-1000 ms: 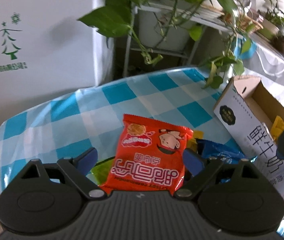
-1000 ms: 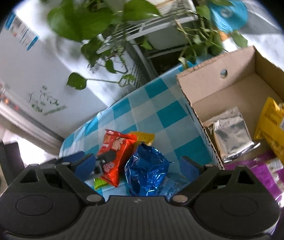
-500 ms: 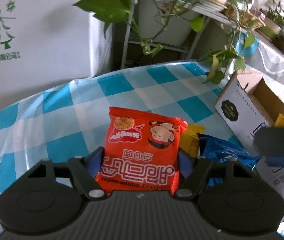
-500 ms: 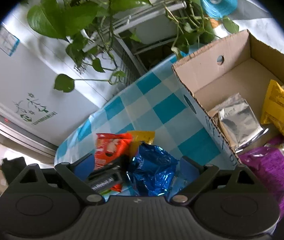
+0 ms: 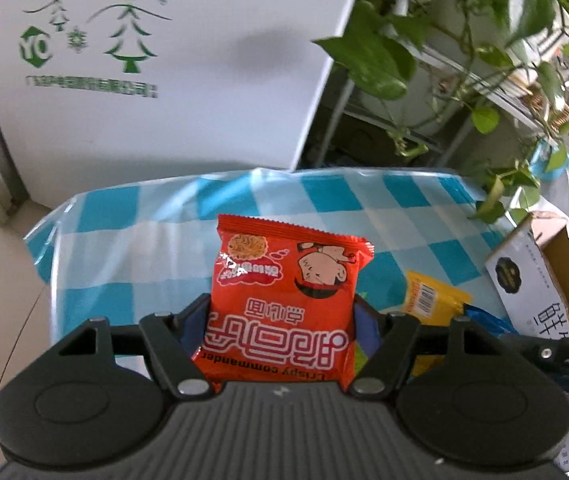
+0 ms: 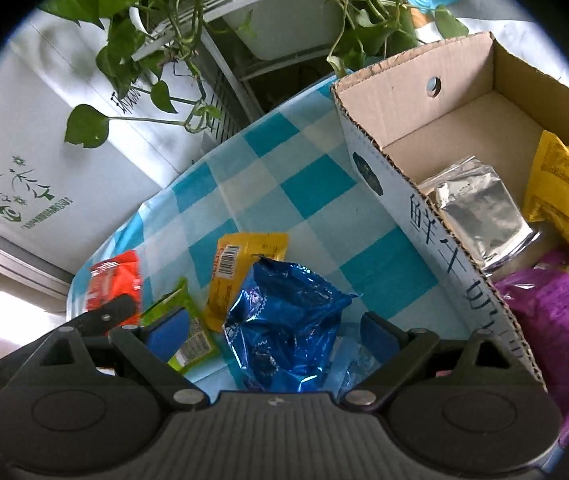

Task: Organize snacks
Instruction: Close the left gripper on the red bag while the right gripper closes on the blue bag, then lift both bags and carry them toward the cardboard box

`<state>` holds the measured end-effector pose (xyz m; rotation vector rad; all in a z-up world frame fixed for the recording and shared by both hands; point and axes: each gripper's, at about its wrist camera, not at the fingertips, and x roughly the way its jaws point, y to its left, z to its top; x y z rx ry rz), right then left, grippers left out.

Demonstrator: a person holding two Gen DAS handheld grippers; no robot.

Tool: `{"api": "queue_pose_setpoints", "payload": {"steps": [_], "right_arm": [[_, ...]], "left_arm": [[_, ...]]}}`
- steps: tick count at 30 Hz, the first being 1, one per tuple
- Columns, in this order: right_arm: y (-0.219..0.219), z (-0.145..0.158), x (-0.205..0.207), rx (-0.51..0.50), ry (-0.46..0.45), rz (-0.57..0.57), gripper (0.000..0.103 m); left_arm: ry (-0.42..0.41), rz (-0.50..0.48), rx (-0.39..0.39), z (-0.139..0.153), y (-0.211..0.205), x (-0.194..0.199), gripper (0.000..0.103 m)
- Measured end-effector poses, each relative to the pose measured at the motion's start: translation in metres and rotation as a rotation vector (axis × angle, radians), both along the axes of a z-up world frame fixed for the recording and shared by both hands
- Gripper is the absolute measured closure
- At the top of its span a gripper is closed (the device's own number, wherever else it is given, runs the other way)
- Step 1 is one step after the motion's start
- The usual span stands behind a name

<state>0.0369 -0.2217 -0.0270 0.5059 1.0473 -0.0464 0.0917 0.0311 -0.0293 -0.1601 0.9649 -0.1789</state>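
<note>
Left gripper (image 5: 282, 320) is clamped on the red snack packet (image 5: 288, 296); we note the right gripper (image 6: 272, 330) spread wide around the blue packet (image 6: 284, 320), beside the cardboard box (image 6: 400, 184).

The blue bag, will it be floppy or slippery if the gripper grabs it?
The blue bag looks crinkled and shiny, so it is probably thin foil: likely floppy, crushable and a bit slippery. It looks puffed, so probably light. The open right gripper sits around it.
</note>
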Motion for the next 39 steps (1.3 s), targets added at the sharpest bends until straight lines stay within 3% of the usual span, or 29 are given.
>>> {"api": "queue_pose_setpoints", "payload": {"steps": [7, 10, 13, 15, 39], "right_arm": [[0.009, -0.013, 0.012, -0.037, 0.017, 0.012, 0.009], [0.014, -0.019, 0.015, -0.058, 0.023, 0.029, 0.024], [0.018, -0.02, 0.014, -0.087, 0.018, 0.034, 0.028], [0.02, -0.017, 0.013, -0.094, -0.002, 0.051, 0.04], [0.051, 0.028, 0.002, -0.222, -0.214, 0.255, 0.041]], "left_arm": [[-0.016, 0.015, 0.003, 0.007, 0.008, -0.007, 0.032], [-0.016, 0.016, -0.006, 0.009, 0.008, -0.009, 0.032], [-0.025, 0.021, -0.001, 0.012, 0.009, -0.011, 0.032], [-0.034, 0.022, -0.003, 0.014, 0.01, -0.012, 0.032], [-0.073, 0.023, 0.031, 0.021, 0.005, -0.021, 0.032]]}}
